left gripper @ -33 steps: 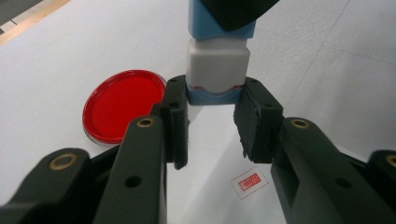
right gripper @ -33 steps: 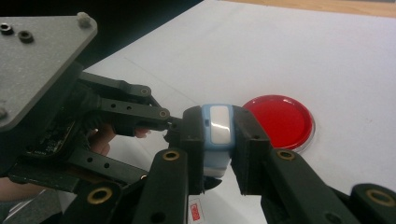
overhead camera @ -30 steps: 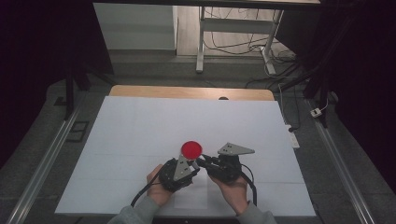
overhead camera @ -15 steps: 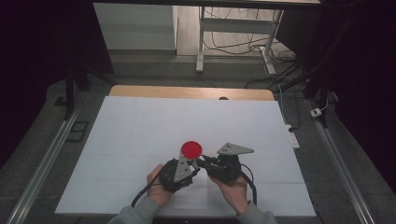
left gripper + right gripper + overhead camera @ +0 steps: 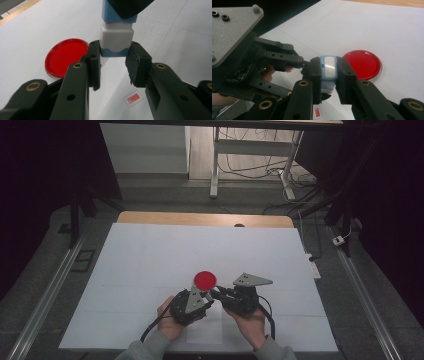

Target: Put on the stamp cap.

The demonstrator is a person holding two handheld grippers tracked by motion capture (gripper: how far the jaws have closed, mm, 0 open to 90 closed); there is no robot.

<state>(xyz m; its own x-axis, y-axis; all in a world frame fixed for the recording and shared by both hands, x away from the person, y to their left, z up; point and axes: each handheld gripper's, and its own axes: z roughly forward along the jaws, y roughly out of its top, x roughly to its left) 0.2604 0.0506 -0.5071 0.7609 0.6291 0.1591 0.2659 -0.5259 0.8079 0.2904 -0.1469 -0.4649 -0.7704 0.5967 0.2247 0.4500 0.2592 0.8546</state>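
Currently my right gripper [image 5: 328, 75] clamps the blue-white block [image 5: 328, 68]; its lower end sits between my left gripper's [image 5: 113, 65] parted jaws, above the surface [image 5: 150, 255], red disc [image 5: 205, 280] just beyond.

A small blue-and-white block [image 5: 328, 72], perhaps a stamp or eraser, sits pinched between my right jaws, its lower blue end between my left jaws above the white table [image 5: 150, 255]. Just beyond lies a flat red round dish [image 5: 205, 279] with a clear rim, resting on the table.
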